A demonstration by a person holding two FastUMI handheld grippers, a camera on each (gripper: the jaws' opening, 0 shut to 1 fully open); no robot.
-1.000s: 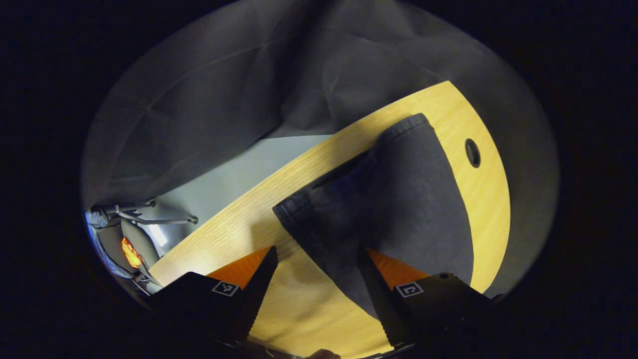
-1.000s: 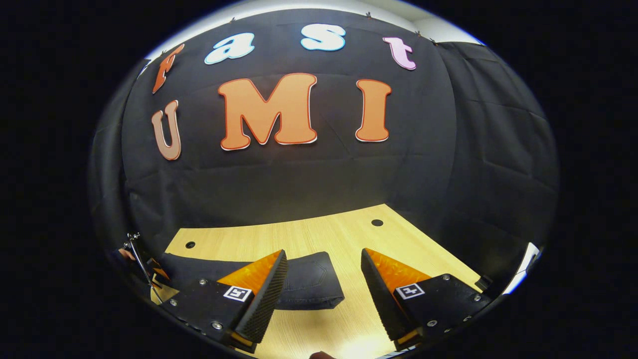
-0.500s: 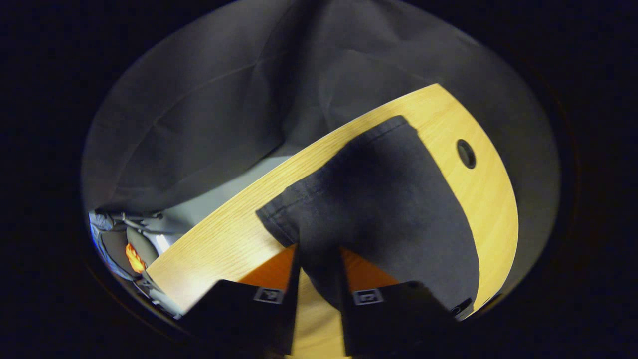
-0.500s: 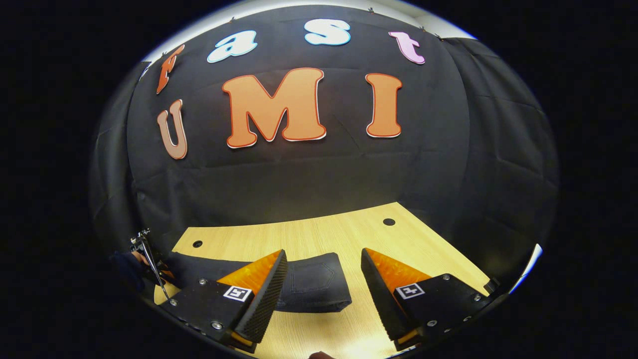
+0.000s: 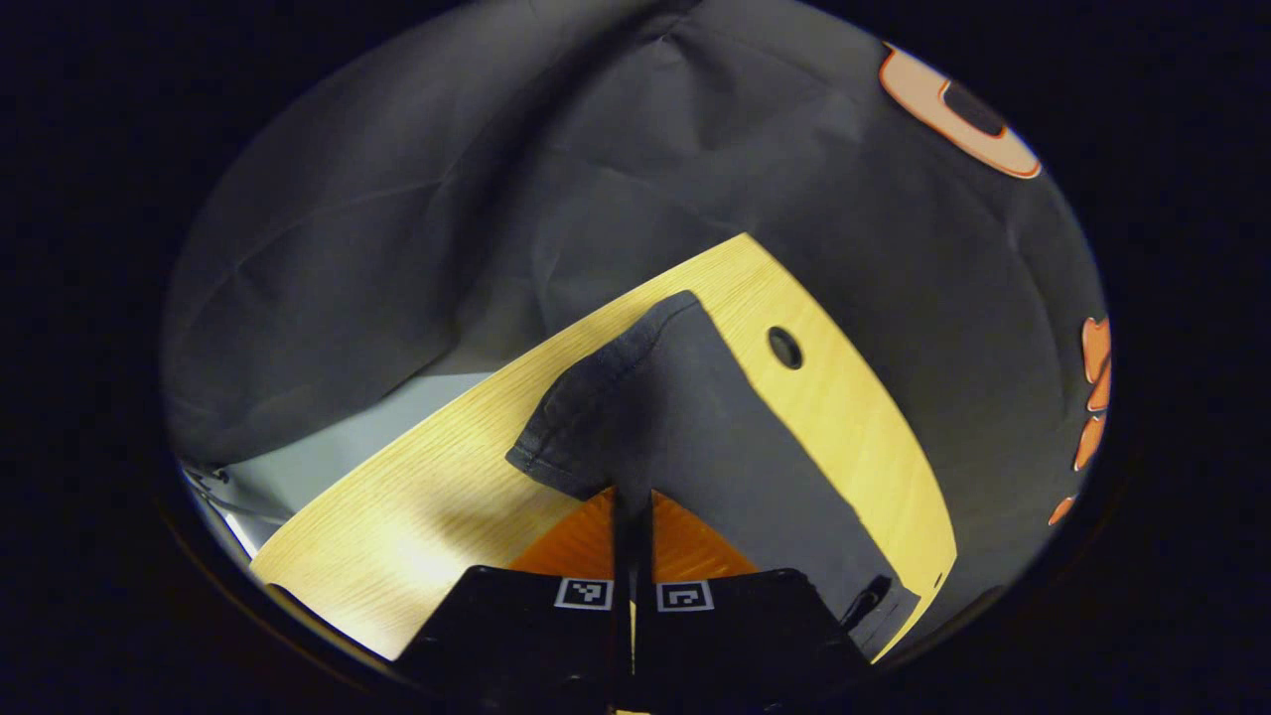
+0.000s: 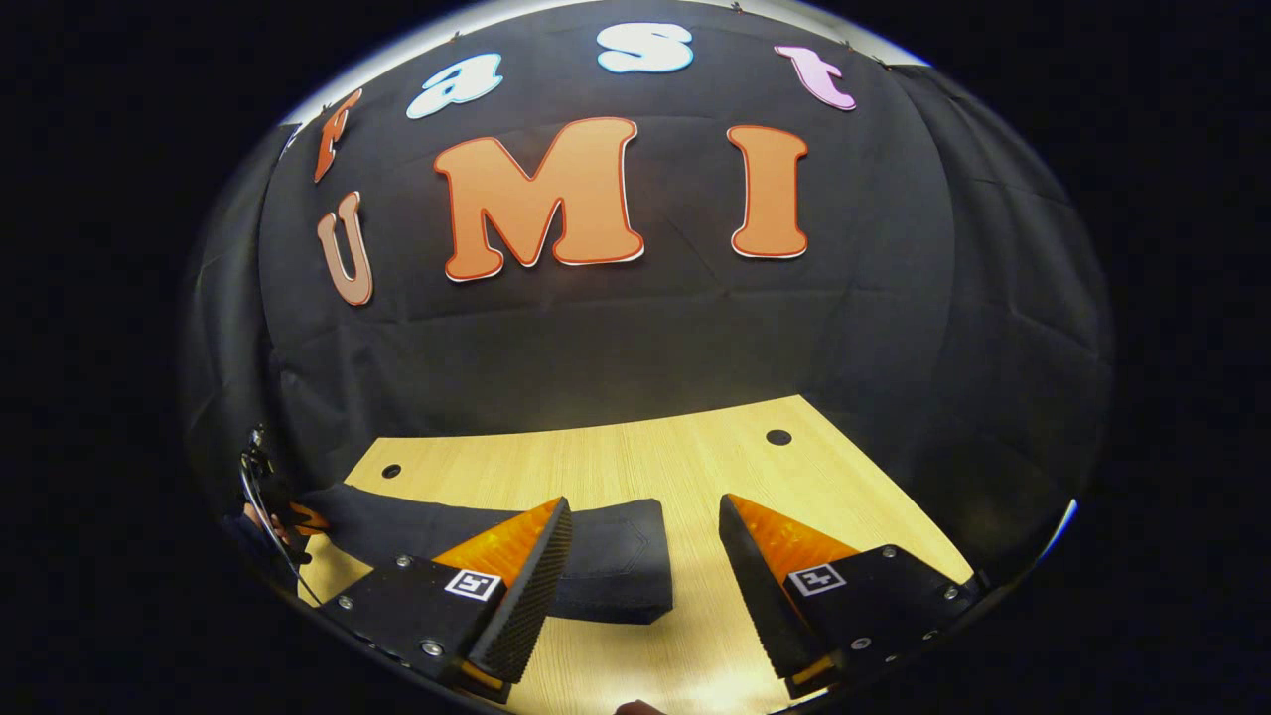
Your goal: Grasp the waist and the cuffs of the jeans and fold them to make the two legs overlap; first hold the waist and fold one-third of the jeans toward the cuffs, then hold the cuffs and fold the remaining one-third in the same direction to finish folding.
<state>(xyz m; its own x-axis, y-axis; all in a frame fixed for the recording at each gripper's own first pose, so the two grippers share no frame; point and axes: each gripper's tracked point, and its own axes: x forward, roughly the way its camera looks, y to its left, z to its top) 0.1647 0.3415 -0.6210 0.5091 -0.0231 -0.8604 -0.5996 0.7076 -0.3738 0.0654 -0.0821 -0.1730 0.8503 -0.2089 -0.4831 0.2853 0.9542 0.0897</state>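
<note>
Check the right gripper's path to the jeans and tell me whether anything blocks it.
Nothing visible does. The right gripper is open above bare table, with the near end of the jeans lying flat just beyond its fingers. The left gripper is at the other end, its fingers shut on the jeans' edge there.

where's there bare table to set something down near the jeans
Bare table runs between the jeans and the cloth wall, and right of them toward the hole. The cuff end is crowded: the left gripper pinches the jeans there.
</note>
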